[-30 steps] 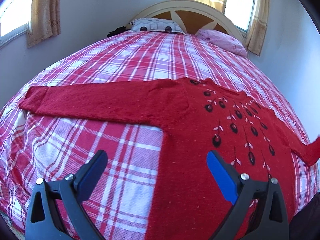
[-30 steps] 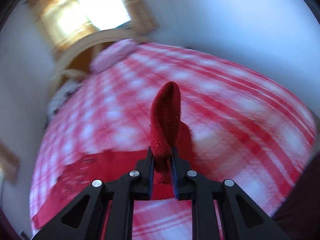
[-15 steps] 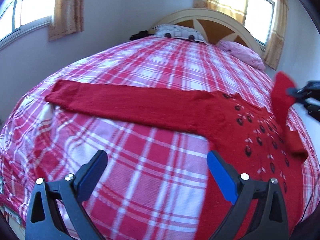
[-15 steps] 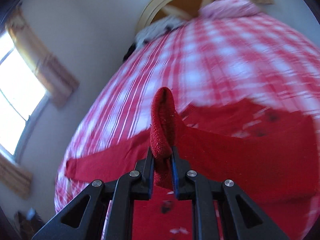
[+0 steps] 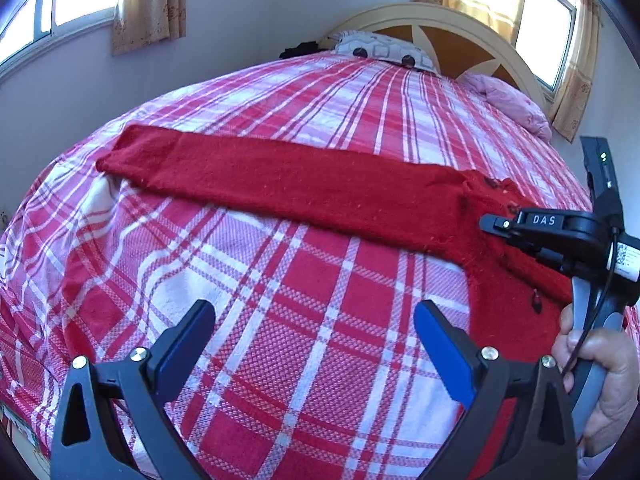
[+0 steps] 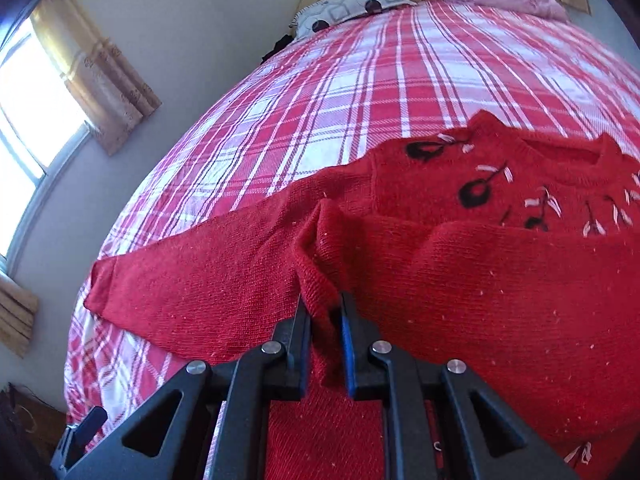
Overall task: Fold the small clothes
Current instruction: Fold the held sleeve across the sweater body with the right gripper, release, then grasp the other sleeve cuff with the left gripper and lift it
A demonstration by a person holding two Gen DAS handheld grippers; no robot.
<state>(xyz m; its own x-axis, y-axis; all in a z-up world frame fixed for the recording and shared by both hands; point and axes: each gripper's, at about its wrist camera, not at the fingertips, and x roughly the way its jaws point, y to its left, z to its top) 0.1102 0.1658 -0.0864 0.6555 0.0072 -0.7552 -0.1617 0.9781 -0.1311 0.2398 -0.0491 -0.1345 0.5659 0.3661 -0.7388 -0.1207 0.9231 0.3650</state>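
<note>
Red sweater (image 6: 500, 288) flat on plaid bed (image 5: 280, 320), right gripper (image 6: 325, 328) jaws clamped on its folded-over sleeve (image 6: 320, 264), left gripper (image 5: 314, 344) jaws wide apart over bare bedspread, other sleeve (image 5: 280, 184) outstretched.

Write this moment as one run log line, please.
right gripper: shut on sweater sleeve, over its chest | left gripper: open, empty, above bedspread

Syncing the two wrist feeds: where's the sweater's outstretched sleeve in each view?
Left wrist: the outstretched sleeve runs across mid-frame, cuff at upper left, lying flat on the plaid bedspread.
Right wrist: same sleeve at left-centre, cuff toward the left edge, just left of the right tongs.
Shared landmark: the spotted pillow at the headboard.
</note>
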